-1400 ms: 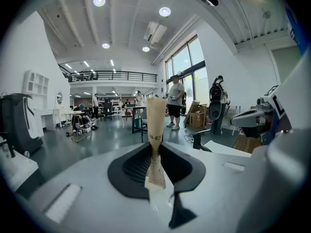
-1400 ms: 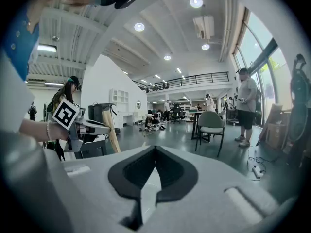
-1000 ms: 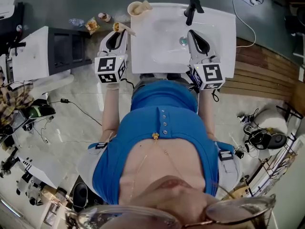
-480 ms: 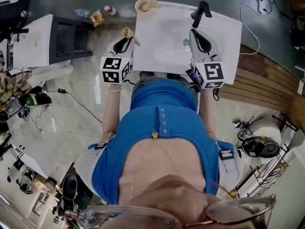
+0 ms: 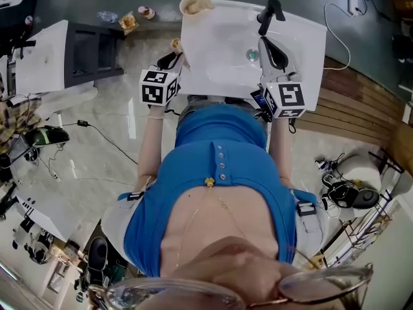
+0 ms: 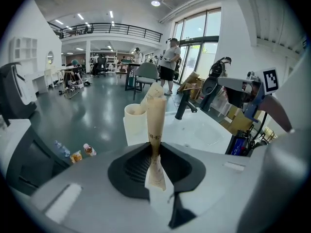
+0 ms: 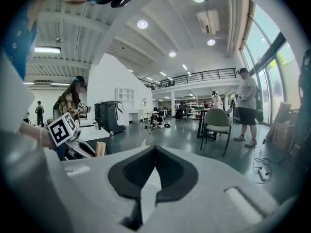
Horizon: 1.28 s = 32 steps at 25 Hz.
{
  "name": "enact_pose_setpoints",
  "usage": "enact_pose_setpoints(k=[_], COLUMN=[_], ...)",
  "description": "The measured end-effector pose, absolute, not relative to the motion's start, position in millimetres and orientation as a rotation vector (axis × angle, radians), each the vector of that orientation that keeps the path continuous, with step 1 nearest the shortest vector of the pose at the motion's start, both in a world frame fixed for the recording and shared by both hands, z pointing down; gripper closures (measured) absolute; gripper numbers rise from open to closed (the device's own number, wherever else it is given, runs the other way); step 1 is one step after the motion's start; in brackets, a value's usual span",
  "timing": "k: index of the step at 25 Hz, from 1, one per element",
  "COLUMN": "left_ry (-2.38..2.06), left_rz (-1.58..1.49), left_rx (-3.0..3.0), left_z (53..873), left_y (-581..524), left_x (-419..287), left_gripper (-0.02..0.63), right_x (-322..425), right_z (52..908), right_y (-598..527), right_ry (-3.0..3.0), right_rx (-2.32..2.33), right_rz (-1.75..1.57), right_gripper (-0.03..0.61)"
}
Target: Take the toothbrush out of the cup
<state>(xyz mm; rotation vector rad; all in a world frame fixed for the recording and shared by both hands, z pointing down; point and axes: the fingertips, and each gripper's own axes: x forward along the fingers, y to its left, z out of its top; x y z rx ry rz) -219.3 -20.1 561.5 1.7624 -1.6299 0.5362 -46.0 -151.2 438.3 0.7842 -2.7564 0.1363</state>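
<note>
While I count what is on my screens, I get two grey hand-held grippers, one white sink, one black faucet, one cream cup and one toothbrush in a tan paper sleeve.

My left gripper (image 5: 173, 55) sits at the upper middle of the head view, just off the left edge of the white sink (image 5: 303, 76). Its jaws are narrowed and pinch the toothbrush (image 6: 155, 125), which stands upright between the pads in the left gripper view. The toothbrush is therefore out of the cream cup (image 5: 189, 6), which stands on the sink's far left corner, apart from the held brush. One more pale wrapped piece (image 5: 206, 4) pokes out of that cup.

My right gripper (image 5: 270, 44) hangs over the basin, right of centre and beside the teal drain (image 5: 251, 55). Its jaws are pressed together with nothing between them. The black faucet (image 5: 270, 15) rises at the basin's far edge.

On the glossy grey floor (image 5: 97, 147), at the upper left of the head view, I count three small things: a clear bottle (image 5: 106, 17), a snack packet (image 5: 127, 22) and a small drink bottle (image 5: 146, 11). Wooden boards (image 5: 355, 102) run along the right. Both gripper views show a large hall with a railed mezzanine (image 6: 112, 29), tall windows (image 6: 201, 47), one grey chair (image 6: 145, 74) and several people standing.
</note>
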Motion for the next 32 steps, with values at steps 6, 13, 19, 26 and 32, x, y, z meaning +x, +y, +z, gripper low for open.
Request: enact_pose_setpoints(k=[6, 13, 19, 26, 32], left_ry=[-1.625, -1.669, -1.664, -1.635, -1.625], left_rz=[0.527, 0.417, 0.391, 0.421, 0.431], left_rx=[1.767, 1.7, 1.625, 1.576, 1.525], left_z=[574.2, 599.0, 626.2, 655.3, 674.1], left_y=[-43.7, -64.2, -72.9, -79.7, -73.2], left_x=[-228.1, -237.6, -241.4, -240.3, -238.8], left_gripper=[0.557, 0.558, 0.56, 0.56, 0.546], right_x=[-29.9, -8.8, 8.1, 16.9, 19.4], right_z=[437.9, 439.6, 441.4, 443.9, 447.2], right_y=[-155.2, -154.3, -154.3, -155.4, -155.1], right_ry=[-2.727, -2.687, -2.653, -2.624, -2.61], right_rx=[0.869, 0.969, 1.049, 1.11, 1.121], right_rz=[0.141, 0.153, 0.166, 0.181, 0.19], right_gripper=[0.577, 0.577, 0.577, 0.577, 0.577])
